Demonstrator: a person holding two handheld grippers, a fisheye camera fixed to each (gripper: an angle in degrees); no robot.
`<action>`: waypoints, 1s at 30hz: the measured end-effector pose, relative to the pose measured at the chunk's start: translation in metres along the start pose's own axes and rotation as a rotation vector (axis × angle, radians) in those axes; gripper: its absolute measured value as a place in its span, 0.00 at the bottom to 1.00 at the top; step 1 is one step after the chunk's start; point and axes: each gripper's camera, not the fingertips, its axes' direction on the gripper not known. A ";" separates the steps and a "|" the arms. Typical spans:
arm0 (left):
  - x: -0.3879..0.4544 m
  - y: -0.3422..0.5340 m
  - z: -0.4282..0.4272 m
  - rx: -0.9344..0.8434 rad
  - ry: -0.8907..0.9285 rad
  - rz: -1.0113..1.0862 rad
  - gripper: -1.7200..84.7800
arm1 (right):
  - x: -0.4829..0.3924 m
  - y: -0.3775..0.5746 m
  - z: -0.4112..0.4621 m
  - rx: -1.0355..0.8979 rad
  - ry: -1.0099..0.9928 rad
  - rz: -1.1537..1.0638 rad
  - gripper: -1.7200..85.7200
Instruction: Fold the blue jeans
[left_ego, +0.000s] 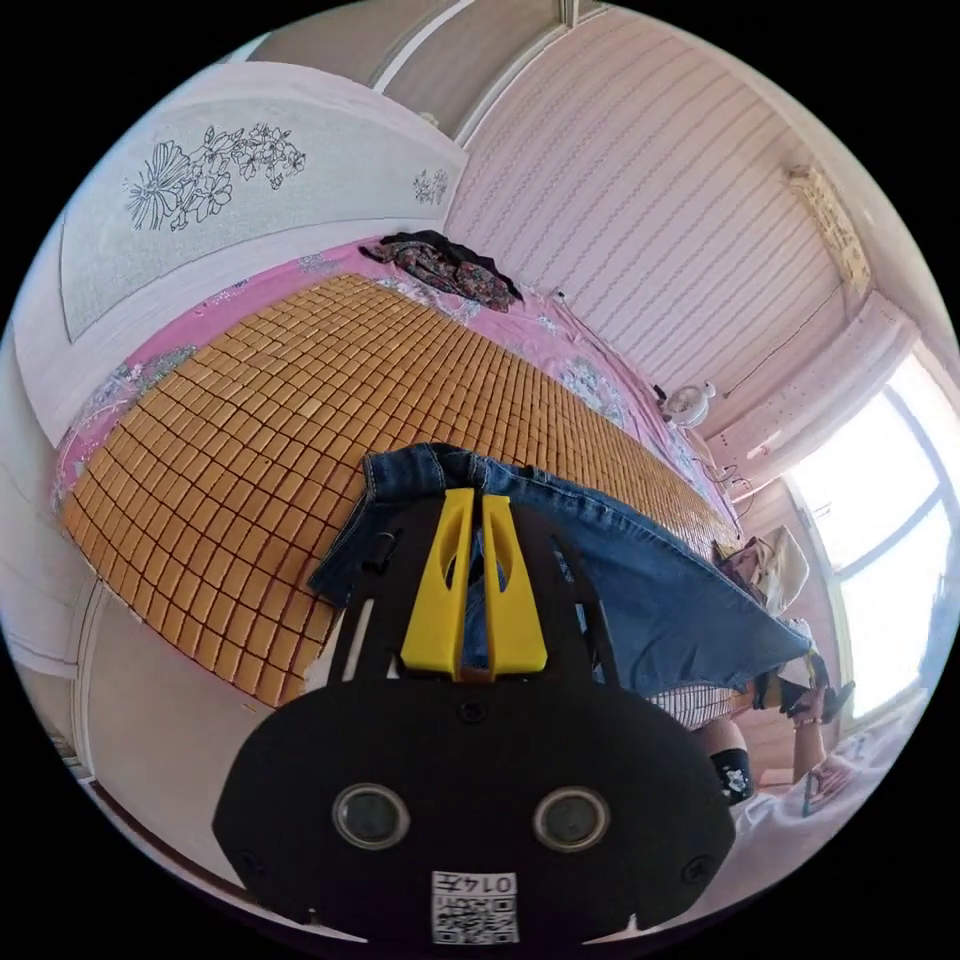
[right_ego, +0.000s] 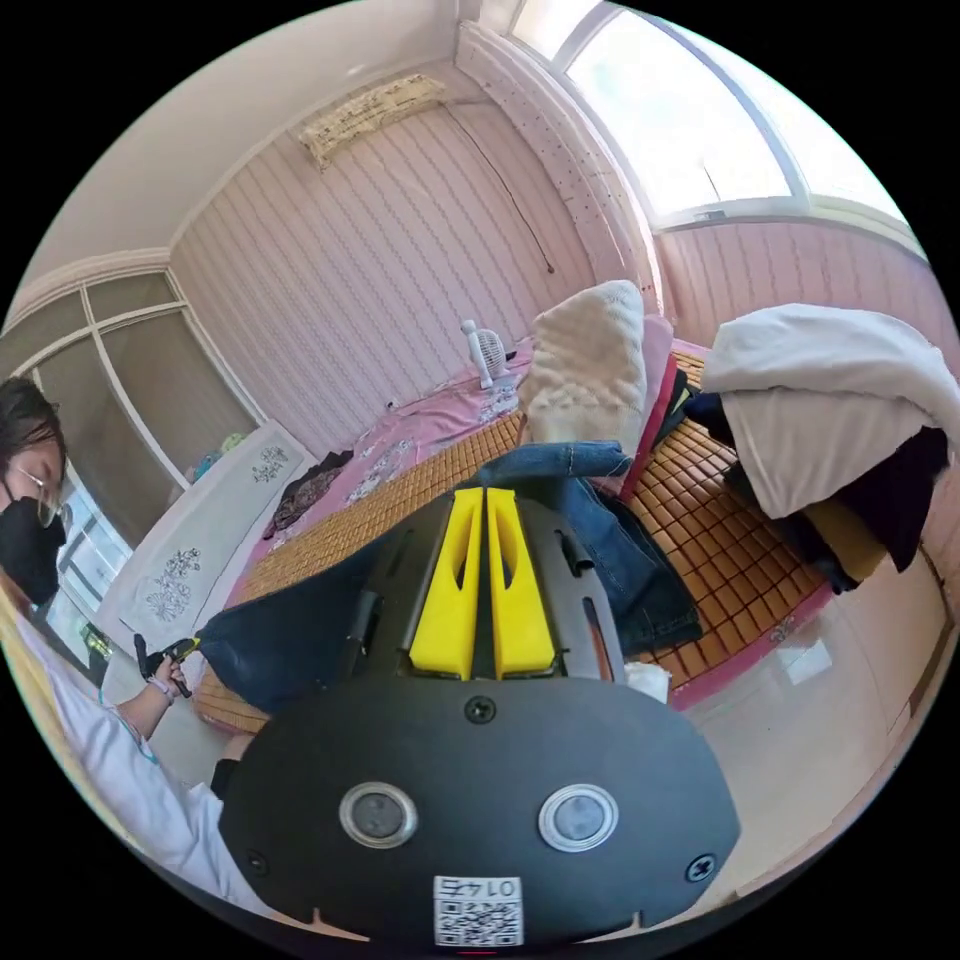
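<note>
The blue jeans (left_ego: 640, 590) hang stretched over the edge of a bed covered with a bamboo mat (left_ego: 260, 420). In the left gripper view my left gripper (left_ego: 478, 500) has its yellow jaws shut on the waistband end, with denim showing between them. In the right gripper view my right gripper (right_ego: 485, 495) is shut on the other end of the jeans (right_ego: 610, 550), which bunch on the mat past the jaws. The cloth runs left to the left gripper (right_ego: 165, 655), held in a person's hand. The far end of the jeans in the left gripper view reaches a hand (left_ego: 805, 700).
A dark patterned garment (left_ego: 450, 265) lies at the head of the bed near the headboard (left_ego: 240, 210). A cream pillow (right_ego: 585, 365), a white and dark clothes pile (right_ego: 830, 420) and a small fan (right_ego: 487, 352) sit at the other end. A person in white (right_ego: 110, 780) stands beside the bed.
</note>
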 end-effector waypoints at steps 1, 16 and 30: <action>-0.006 0.011 -0.014 0.011 0.016 -0.019 0.01 | 0.003 0.019 -0.017 -0.017 0.036 0.012 0.02; -0.071 0.180 -0.127 -0.065 -0.358 -0.282 0.01 | -0.017 0.042 0.076 -0.363 0.370 -0.142 0.02; 0.049 0.077 0.196 -0.391 -0.403 0.216 0.01 | -0.121 0.060 0.328 -0.562 0.357 -0.404 0.02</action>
